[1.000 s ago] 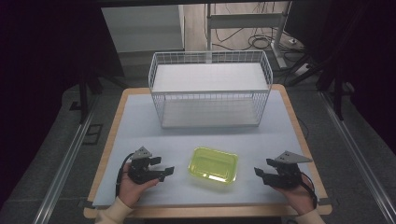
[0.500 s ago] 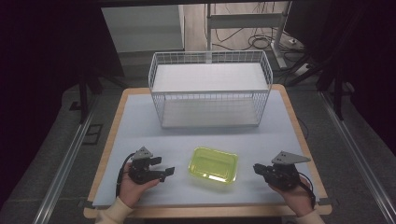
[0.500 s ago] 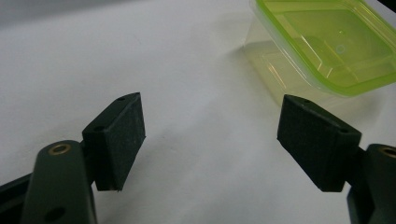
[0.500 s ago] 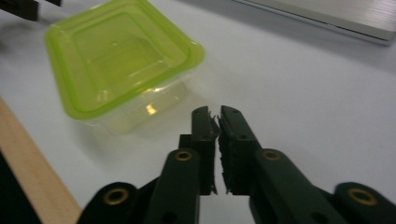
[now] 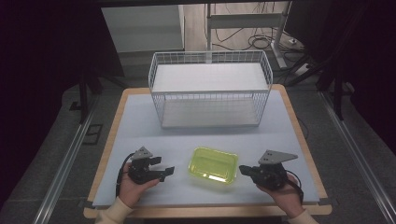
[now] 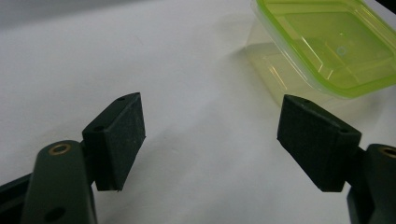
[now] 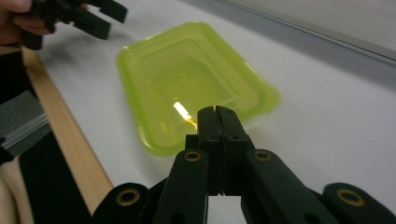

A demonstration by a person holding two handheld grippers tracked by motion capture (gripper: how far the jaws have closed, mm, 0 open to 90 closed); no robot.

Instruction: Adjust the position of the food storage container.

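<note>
Green-lidded container (image 5: 213, 165) sits between both hand-held grippers — right hand-held gripper (image 5: 242, 170) closed empty.

Both tools are matte black. The left gripper (image 5: 163, 170) carries a grey three-cornered plate on top, and a black cable loops from its rear past the person's left hand (image 5: 133, 186). The right gripper (image 5: 244, 170) bears a like grey plate and trails its own black cable by the right hand (image 5: 285, 191). Each jaw ends in a blocky black pad (image 6: 119, 140) with small holes; brass-coloured rivets (image 7: 192, 156) mark the linkage joints. Pale cream sleeve cuffs (image 5: 114, 212) cover the wrists.
</note>
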